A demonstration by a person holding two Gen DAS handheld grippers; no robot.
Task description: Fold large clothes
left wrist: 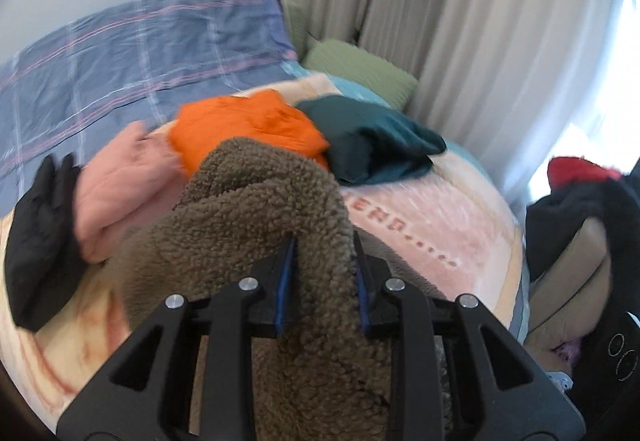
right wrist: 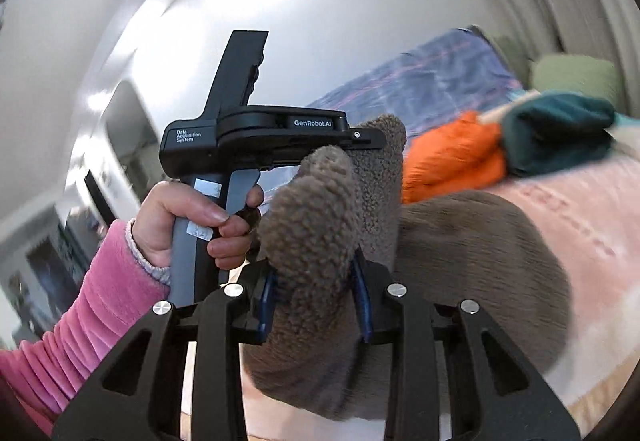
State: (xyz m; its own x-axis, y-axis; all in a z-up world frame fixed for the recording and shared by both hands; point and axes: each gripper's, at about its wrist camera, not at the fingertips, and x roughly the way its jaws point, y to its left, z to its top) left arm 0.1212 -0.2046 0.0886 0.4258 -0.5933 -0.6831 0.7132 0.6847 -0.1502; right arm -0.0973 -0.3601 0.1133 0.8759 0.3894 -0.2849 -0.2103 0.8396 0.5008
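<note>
I had the thick brown sherpa-fleece garment (left wrist: 256, 209) lifted off the bed, one bunched edge in each tool. The left gripper (left wrist: 322, 273) was clamped on a fat fold of the curly pile, blue pads (left wrist: 285, 281) sunk into it on both sides. The right gripper (right wrist: 316, 293) was likewise squeezed on a rolled hump of the same fleece (right wrist: 316, 209), and through that camera I could see the person's hand (right wrist: 188, 225), in a pink fleece sleeve (right wrist: 96, 305), wrapped round the handle of the other tool.

The rest of the garment hung down and trailed onto the pale pink printed blanket (left wrist: 432, 233), its smooth brown lining (right wrist: 480, 241) facing up there.

I judged it bulky and fairly heavy for cloth, soft and limp with no stiffness to hold a crease. The pile looked grippy, so slipping seemed unlikely, but a thick wad in the pads could hide how many layers I actually held. Seams, hem corners or shoulders seemed better holds than mid-panel bunches.

Behind it lay an orange crumpled garment (left wrist: 248, 129), a dark teal one (left wrist: 372, 141) and a pink one (left wrist: 124, 185).
</note>
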